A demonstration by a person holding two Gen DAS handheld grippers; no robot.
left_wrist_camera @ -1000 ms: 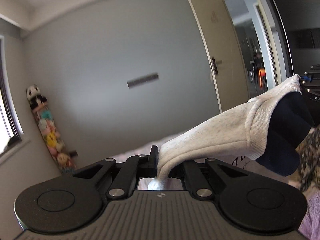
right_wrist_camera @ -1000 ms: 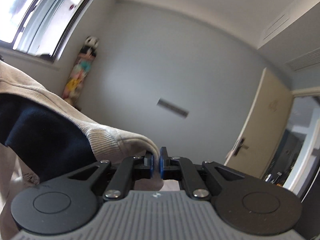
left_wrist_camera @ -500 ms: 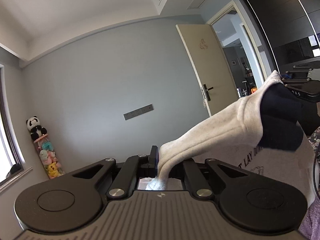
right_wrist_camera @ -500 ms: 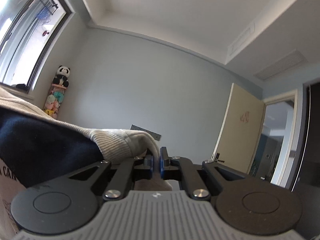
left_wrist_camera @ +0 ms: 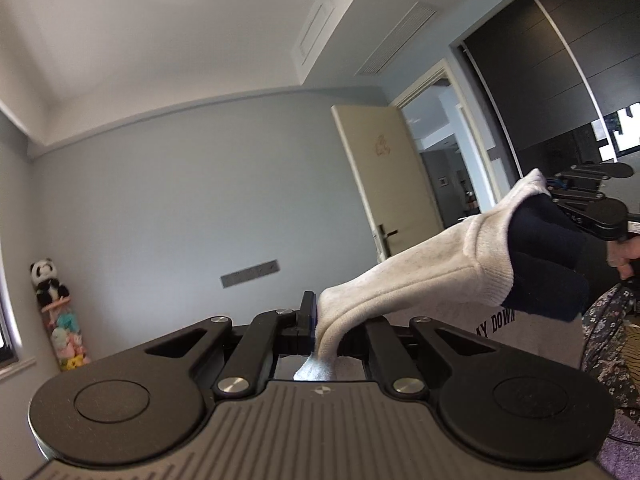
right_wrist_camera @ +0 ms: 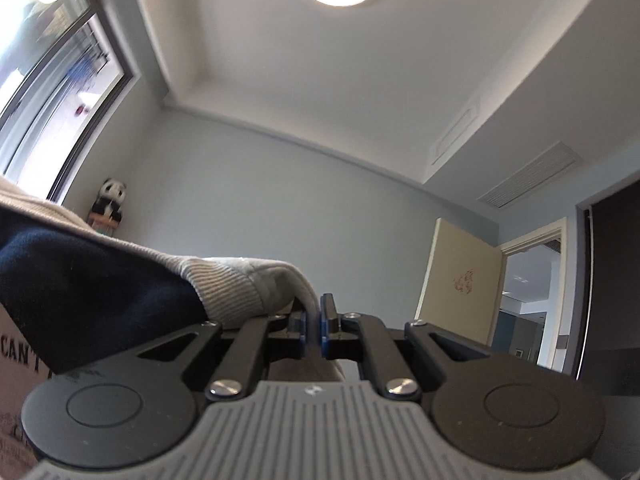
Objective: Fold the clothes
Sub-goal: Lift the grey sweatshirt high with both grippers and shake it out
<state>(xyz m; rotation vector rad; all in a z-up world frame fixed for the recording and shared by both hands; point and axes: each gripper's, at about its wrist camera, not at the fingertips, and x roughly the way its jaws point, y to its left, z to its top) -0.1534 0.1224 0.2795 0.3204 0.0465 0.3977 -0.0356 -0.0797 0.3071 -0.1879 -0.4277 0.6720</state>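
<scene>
A light grey sweatshirt (left_wrist_camera: 420, 280) with a ribbed neckband and dark navy lining hangs stretched in the air between both grippers. My left gripper (left_wrist_camera: 320, 320) is shut on one shoulder of it, cloth bunched between the pads. My right gripper (right_wrist_camera: 314, 320) is shut on the other shoulder (right_wrist_camera: 256, 280); in the left wrist view it shows at far right as a black tool (left_wrist_camera: 592, 208) in a person's hand (left_wrist_camera: 624, 256). Black printed lettering (left_wrist_camera: 496, 324) shows on the hanging front. Both grippers point about level or slightly upward.
A grey wall with a switch panel (left_wrist_camera: 249, 274) lies ahead, and a cream door (left_wrist_camera: 384, 184) stands open at the right. A panda toy on a stack of plush toys (left_wrist_camera: 56, 312) stands in the left corner. Dark wardrobe panels (left_wrist_camera: 568, 80) and floral fabric (left_wrist_camera: 608, 332) are at right.
Both grippers have risen and tilted upward with the sweatshirt, so more ceiling and the ceiling lamp now show. The grip on each shoulder is unchanged.
</scene>
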